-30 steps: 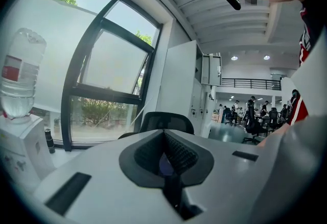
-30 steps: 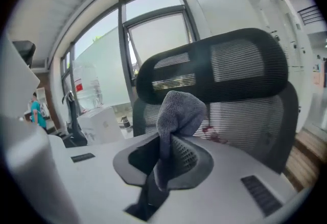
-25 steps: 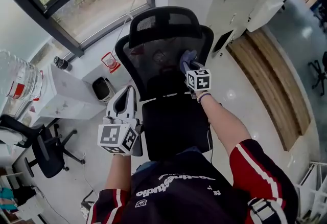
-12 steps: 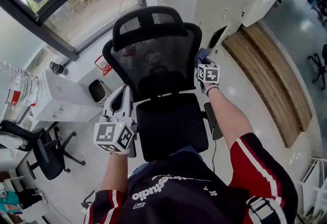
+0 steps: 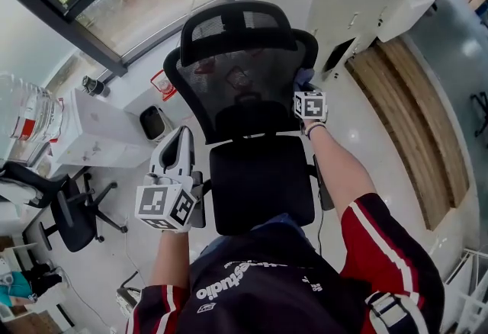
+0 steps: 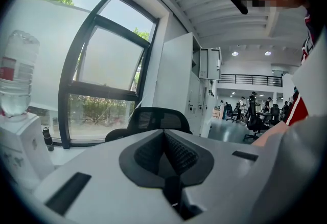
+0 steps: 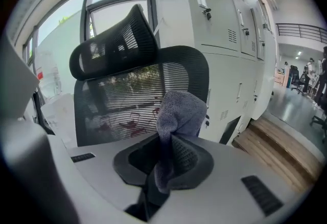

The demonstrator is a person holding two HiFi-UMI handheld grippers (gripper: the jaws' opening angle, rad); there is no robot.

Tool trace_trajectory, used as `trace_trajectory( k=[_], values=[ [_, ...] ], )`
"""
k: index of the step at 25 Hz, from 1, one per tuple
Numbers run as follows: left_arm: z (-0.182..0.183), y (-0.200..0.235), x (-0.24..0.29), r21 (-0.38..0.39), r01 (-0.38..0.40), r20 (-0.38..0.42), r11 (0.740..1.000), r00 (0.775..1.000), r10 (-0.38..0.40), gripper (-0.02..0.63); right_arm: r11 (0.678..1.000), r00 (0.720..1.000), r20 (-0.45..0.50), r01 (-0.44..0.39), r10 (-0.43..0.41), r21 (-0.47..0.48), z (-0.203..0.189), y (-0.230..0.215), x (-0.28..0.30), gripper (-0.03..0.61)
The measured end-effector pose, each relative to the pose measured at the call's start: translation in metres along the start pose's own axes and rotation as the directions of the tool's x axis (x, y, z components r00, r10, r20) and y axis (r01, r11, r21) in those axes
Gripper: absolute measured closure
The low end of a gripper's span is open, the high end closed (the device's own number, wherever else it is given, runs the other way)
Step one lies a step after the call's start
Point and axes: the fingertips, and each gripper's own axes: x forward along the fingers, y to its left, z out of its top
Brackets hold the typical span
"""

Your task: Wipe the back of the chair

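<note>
Now cloth (image 7: 180,110) at chair back's (image 5: 236,88) right edge, right gripper (image 7: 164,146) shifted outward

We see pale glossy floor (image 5: 358,134). On it: blk mesh chair (image 5: 252,96) centre, 2nd blk chair (image 5: 65,214) far left, small blk bin (image 5: 155,123) beside white box (image 5: 99,130), wood step (image 5: 412,126) at right.
</note>
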Motion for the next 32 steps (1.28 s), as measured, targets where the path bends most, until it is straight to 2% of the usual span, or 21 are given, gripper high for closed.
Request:
trace_trajectory(
  k=[14, 21, 32],
  values=[
    [-0.011, 0.062, -0.034, -0.046, -0.078, -0.006, 0.996, 0.997, 0.078, 0.591, 0.996, 0.997, -0.022, -0.076, 0.075, -0.054, 0.003, 0.104, 0.035, 0.520],
    [-0.016, 0.096, -0.054, -0.057, -0.108, -0.015, 0.992, 0.994, 0.108, 0.591, 0.985, 0.988, -0.030, -0.153, 0.151, -0.078, 0.003, 0.188, 0.052, 0.520],
    [-0.027, 0.149, -0.084, -0.079, -0.168, -0.026, 0.983, 0.986, 0.167, 0.591, 0.946, 0.953, -0.048, -0.302, 0.298, -0.120, -0.002, 0.329, 0.075, 0.520]
  ],
)
